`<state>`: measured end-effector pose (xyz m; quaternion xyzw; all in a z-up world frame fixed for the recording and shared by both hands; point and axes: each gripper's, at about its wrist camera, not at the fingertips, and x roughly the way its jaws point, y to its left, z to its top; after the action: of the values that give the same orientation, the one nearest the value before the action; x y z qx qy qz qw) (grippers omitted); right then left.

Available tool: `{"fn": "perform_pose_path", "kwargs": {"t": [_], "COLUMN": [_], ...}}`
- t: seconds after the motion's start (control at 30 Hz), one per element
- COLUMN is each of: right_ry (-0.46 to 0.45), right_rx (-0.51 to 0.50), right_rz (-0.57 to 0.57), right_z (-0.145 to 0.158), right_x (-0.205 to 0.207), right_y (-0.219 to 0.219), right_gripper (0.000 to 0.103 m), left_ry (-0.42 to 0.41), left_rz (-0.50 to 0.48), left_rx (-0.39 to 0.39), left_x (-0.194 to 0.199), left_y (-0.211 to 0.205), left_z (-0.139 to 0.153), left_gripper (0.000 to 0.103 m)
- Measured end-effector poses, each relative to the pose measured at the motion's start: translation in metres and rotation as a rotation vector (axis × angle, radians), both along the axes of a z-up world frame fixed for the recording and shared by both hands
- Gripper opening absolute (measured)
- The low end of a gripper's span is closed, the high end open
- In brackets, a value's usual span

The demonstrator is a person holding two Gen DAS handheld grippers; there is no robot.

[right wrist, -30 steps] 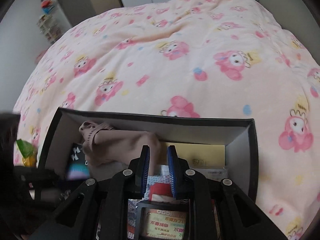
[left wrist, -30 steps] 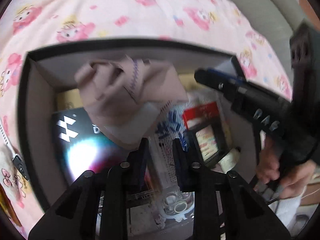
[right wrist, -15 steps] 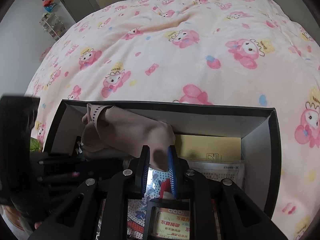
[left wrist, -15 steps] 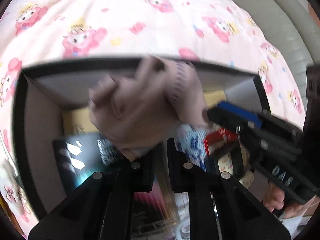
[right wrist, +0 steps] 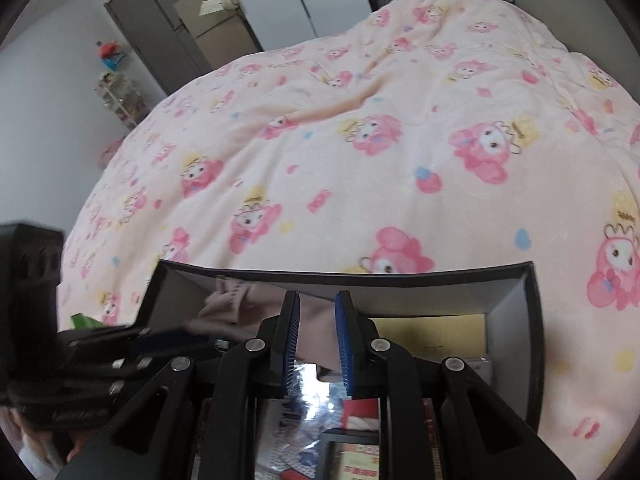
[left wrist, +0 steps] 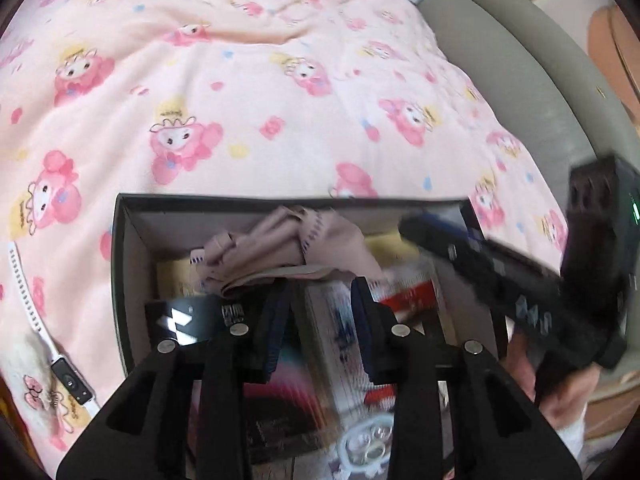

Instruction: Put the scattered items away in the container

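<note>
Left gripper (left wrist: 318,320) first, from your left wrist camera: jaws are opening, nothing pinched between them. Just past the fingertips a crumpled mauve cloth (left wrist: 292,248) lies inside the black box (left wrist: 128,280), bunched against its far wall and free of your pads. Under the fingers sit packed items: a black card with white marks (left wrist: 180,320) on your left and a red-and-white packet (left wrist: 408,296) on your right, both blurred. Right gripper (left wrist: 424,232) reaches in from your right, tip over the box's far right corner. The box sits on a pink cartoon-print blanket (left wrist: 240,100).

Right wrist camera: right gripper (right wrist: 317,340) has a narrow gap between its blue pads (right wrist: 343,344), with the cloth (right wrist: 240,304) behind that gap; can't tell if it's pinched. Left gripper (right wrist: 120,344) enters from your left, over the box's (right wrist: 532,320) left rim. A yellow packet (right wrist: 432,332) lies right of your fingers.
</note>
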<state>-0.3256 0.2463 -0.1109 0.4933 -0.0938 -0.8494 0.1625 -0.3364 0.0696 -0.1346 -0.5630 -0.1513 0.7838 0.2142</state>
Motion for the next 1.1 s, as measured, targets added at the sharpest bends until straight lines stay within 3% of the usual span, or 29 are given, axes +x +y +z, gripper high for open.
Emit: {"fn": "perform_pose_path", "kwargs": {"t": [0.2, 0.27, 0.43, 0.53, 0.63, 0.8, 1.0, 1.1], "right_ry": [-0.146, -0.17, -0.113, -0.072, -0.093, -0.17, -0.195, -0.161], "right_rx": [0.062, 0.059, 0.044, 0.025, 0.039, 0.065, 0.07, 0.059], "right_rz": [0.023, 0.027, -0.016, -0.048, -0.043, -0.017, -0.015, -0.048], "right_z": [-0.037, -0.044, -0.031, -0.019, -0.024, -0.046, -0.051, -0.042], "right_x": [-0.006, -0.007, -0.002, -0.001, -0.004, -0.008, -0.008, -0.007], "right_y": [-0.01, -0.01, 0.0, 0.006, 0.004, -0.001, -0.002, 0.006], "right_gripper": [0.015, 0.015, 0.015, 0.015, 0.015, 0.015, 0.015, 0.015], "left_ry": [-0.122, -0.105, -0.033, 0.043, 0.096, -0.014, -0.097, -0.008], "left_rz": [0.042, 0.02, -0.008, 0.017, 0.064, 0.087, 0.074, 0.041], "left_rx": [-0.106, -0.153, -0.059, -0.02, 0.007, -0.075, -0.111, -0.085], "left_x": [-0.023, -0.02, 0.003, 0.011, 0.007, -0.017, -0.02, -0.003], "left_y": [0.002, 0.011, 0.011, 0.002, -0.007, -0.001, 0.011, 0.012], "left_z": [-0.042, -0.042, -0.015, 0.009, 0.024, -0.009, -0.038, -0.014], "left_gripper": [0.029, 0.029, 0.032, 0.032, 0.032, 0.032, 0.031, 0.032]}}
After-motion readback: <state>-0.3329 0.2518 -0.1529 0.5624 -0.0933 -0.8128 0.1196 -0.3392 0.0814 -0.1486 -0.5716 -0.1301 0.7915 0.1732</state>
